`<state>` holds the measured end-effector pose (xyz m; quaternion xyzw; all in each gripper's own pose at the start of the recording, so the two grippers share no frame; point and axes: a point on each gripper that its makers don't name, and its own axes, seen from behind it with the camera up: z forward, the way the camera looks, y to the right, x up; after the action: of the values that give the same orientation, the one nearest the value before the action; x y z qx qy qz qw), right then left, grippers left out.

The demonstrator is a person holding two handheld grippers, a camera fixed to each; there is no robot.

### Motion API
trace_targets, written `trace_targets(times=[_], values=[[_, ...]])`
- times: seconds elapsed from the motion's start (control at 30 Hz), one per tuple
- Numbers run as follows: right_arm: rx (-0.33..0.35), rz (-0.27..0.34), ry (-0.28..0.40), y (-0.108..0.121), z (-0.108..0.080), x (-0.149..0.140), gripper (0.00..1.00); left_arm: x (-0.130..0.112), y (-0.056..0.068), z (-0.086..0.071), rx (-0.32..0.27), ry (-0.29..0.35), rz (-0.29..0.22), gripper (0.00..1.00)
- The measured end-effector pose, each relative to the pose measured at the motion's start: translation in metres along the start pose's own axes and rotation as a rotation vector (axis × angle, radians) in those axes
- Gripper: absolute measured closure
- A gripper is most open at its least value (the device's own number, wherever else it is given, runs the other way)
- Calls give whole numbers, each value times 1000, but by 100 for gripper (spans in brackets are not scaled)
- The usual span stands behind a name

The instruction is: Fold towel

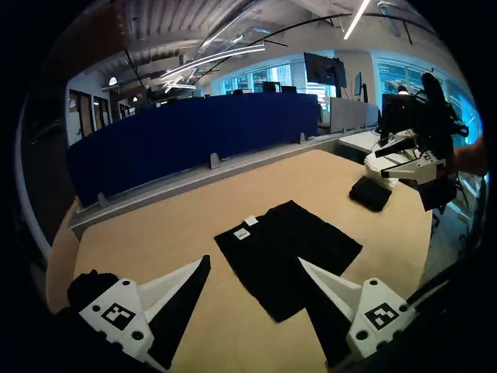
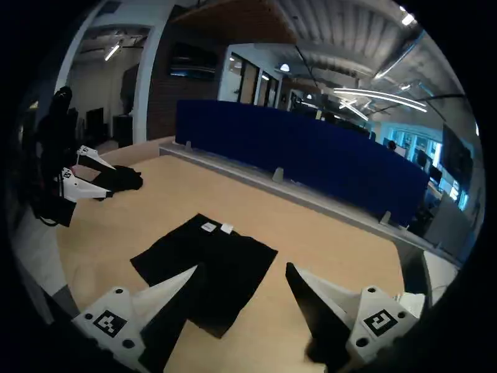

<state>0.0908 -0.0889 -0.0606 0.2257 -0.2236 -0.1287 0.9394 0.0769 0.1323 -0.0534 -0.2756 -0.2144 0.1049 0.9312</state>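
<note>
The left tongs (image 1: 253, 262) stand apart with nothing between their fingers, poised over the near edge of the light wooden worktop (image 1: 180, 227). Just ahead of them, a little toward their right finger, the black towel (image 1: 292, 255) lies spread flat on the worktop. Its outline is uneven, with a stepped far edge where two small white tags (image 1: 242, 234) sit. In the left gripper view the right finger's tip overlaps the towel's near edge, though I cannot tell whether it touches the cloth.

The right tongs (image 2: 243, 266) are apart as well and empty. They face the same towel from another side, and it lies just ahead of them, reaching under the line of their left finger.

From the left tongs, the right tongs sit well off to the front right, near the worktop's far corner. A dark folded cloth (image 1: 371, 193) lies just beside and below their fingers. From the right tongs, the left tongs sit well off to the front left. A dark crumpled cloth (image 2: 124, 178) lies at their fingertips, and I cannot tell whether they touch it.

Beyond the towel, past the worktop's far edge from both tongs, runs a long blue screen (image 1: 186, 137).
</note>
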Motion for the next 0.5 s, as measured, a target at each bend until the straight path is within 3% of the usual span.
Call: trace_targets(times=[0.2,0.5], values=[[5,3,-47,-4,15,-32,0,-36,12,13,-28,-65,35,6],[28,10,-122,-14,36,-82,0,-85,30,34,-79,-151,22,6]])
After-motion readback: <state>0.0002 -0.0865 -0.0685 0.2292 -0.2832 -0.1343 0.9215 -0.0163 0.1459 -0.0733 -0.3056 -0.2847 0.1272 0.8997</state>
